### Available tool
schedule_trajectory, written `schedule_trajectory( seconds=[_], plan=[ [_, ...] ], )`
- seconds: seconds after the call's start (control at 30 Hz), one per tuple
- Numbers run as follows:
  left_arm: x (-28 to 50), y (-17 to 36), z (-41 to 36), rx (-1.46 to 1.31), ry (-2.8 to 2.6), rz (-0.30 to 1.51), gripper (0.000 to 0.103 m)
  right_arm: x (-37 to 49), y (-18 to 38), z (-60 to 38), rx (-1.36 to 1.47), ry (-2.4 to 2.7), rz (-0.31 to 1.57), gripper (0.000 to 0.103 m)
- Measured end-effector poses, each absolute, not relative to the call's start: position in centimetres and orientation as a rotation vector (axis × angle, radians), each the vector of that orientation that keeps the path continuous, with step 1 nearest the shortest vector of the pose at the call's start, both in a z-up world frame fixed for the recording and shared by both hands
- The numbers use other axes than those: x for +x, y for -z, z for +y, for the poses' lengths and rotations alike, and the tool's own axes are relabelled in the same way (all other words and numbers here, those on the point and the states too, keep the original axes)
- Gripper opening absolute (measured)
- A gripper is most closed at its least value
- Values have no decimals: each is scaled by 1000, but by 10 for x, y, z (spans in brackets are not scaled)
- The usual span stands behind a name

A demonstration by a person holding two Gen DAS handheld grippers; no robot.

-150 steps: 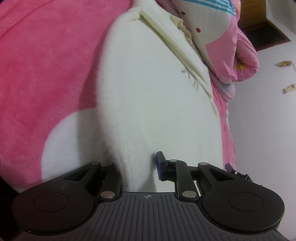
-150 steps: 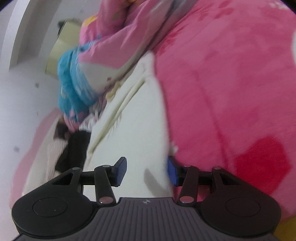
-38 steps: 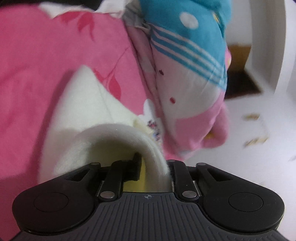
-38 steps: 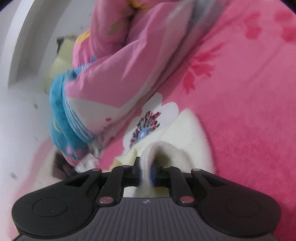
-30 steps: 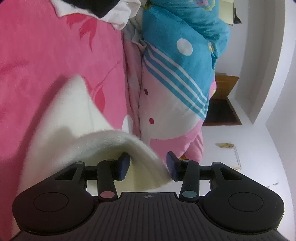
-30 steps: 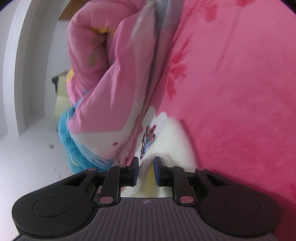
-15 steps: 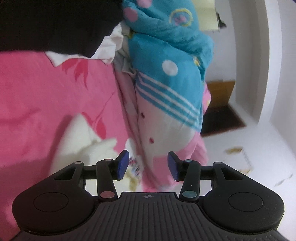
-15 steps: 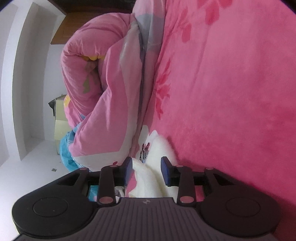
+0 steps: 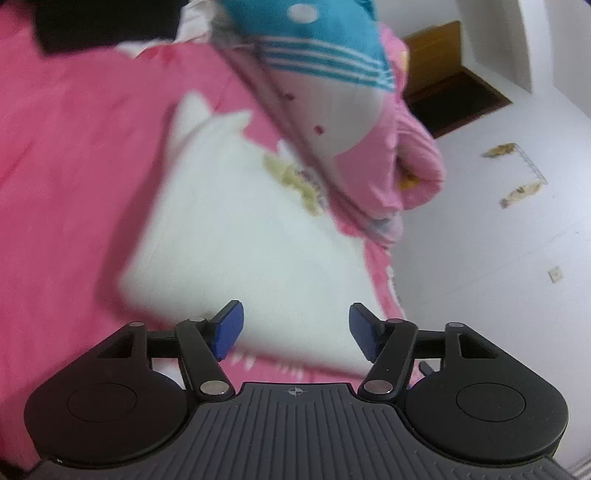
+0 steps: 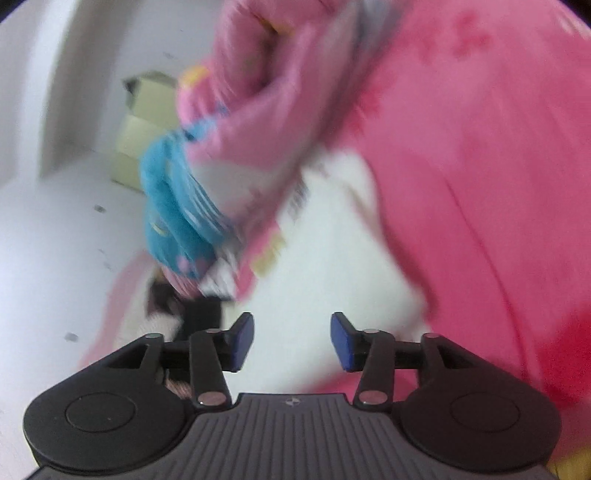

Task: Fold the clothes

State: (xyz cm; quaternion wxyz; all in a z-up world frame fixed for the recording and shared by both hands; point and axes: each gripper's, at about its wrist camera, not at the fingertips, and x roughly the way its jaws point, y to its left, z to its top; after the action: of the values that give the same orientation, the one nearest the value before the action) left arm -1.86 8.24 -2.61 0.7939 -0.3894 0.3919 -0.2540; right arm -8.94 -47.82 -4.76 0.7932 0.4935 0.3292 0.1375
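Observation:
A white fluffy garment (image 9: 236,236) lies folded flat on the pink blanket (image 9: 66,155). In the left wrist view it fills the middle of the picture, with its near edge just ahead of my left gripper (image 9: 295,325). That gripper is open, blue pads wide apart, nothing between them. In the right wrist view the same white garment (image 10: 332,266) lies ahead of my right gripper (image 10: 291,341), which is also open and holds nothing. Both views are blurred by motion.
A rolled pink, white and blue quilt (image 9: 332,85) lies along the garment's far side, also seen as the quilt (image 10: 221,147) in the right wrist view. Dark clothing (image 9: 96,26) sits further up the bed. White floor (image 9: 498,221) lies beyond the bed edge.
Both grippers have let go of the white garment, opened wide and pulled back. The garment now lies flat, folded over, where it hung between the pads a second ago.

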Motion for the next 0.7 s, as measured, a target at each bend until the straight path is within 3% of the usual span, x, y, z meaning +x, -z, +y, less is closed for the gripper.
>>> schedule_trajectory(
  seconds=[0.2, 0.57, 0.63, 0.7],
  plan=[
    [-21, 63, 77, -875, 397, 817, 69, -83, 88, -472, 1202, -209, 735, 61],
    [-1, 69, 74, -915, 337, 655, 68, -48, 97, -466, 1252, -136, 591, 61],
    [2, 70, 70, -895, 320, 642, 66, -41, 98, -463, 1243, -121, 573, 59],
    [6, 70, 66, -875, 303, 628, 58, -34, 99, -460, 1232, -106, 555, 57]
  ],
)
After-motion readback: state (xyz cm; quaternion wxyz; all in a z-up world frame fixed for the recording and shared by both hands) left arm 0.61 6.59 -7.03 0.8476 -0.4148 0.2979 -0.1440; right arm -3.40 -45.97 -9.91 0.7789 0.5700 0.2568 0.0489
